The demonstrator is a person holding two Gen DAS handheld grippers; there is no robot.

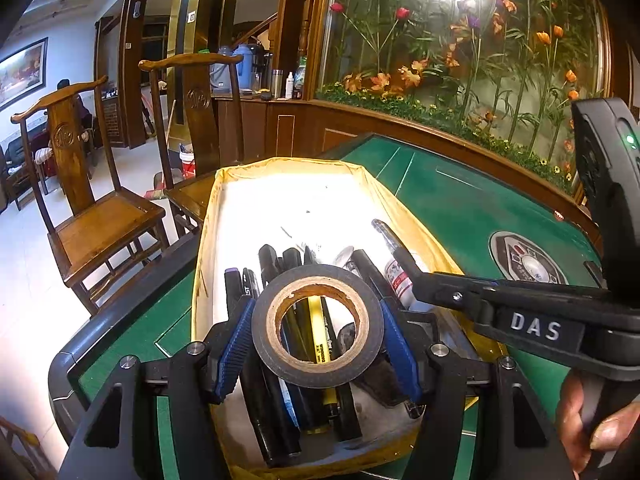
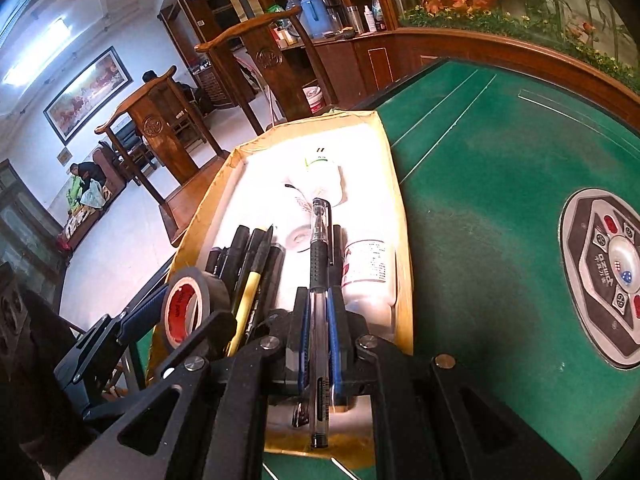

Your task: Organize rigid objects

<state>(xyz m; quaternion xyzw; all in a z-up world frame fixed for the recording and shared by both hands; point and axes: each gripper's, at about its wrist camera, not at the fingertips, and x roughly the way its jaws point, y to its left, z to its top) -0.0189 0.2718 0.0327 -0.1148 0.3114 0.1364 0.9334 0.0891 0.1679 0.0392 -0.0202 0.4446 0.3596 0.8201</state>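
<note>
Right wrist: tool (image 2: 319,322) clamped on pen (image 2: 319,264).

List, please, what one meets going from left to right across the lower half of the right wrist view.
Roll of black tape held by the left gripper → yellow pen → clear pen in the right gripper → white bottle → round control panel.

A green table (image 2: 480,208) with a dark raised edge carries a yellow-rimmed tray (image 2: 404,240) along its left edge. A round control panel (image 2: 600,276) is set in its middle.
</note>
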